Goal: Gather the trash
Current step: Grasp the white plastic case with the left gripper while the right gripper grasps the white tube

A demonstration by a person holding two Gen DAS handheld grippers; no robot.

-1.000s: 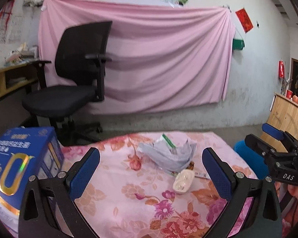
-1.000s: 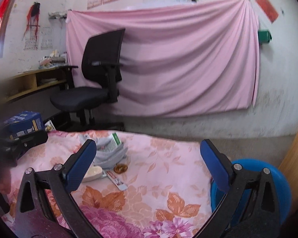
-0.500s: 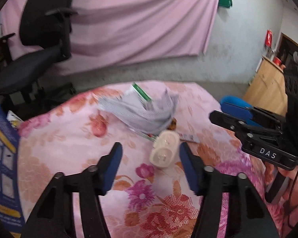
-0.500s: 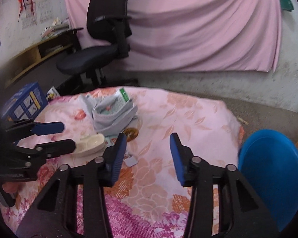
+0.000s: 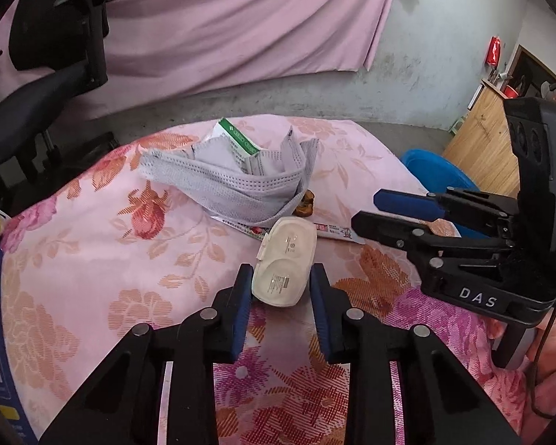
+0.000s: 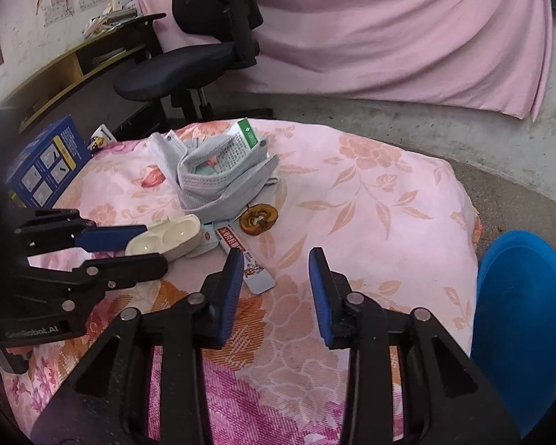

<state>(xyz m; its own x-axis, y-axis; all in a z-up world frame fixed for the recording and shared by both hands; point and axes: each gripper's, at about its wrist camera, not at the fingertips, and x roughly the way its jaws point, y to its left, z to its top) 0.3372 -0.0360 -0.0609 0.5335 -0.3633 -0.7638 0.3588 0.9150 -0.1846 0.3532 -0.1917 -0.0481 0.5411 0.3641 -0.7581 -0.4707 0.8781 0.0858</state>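
Low in the frame my left fingers (image 5: 278,293) bracket the white case (image 5: 284,259), not clamped, right fingers (image 6: 274,278) open, nothing binned yet.

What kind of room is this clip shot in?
Probably a lived-in room at home, used partly as a workspace. A black office chair stands by a wooden desk shelf with papers, a pink sheet hangs over a worn plaster wall, and the table wears a floral cloth.
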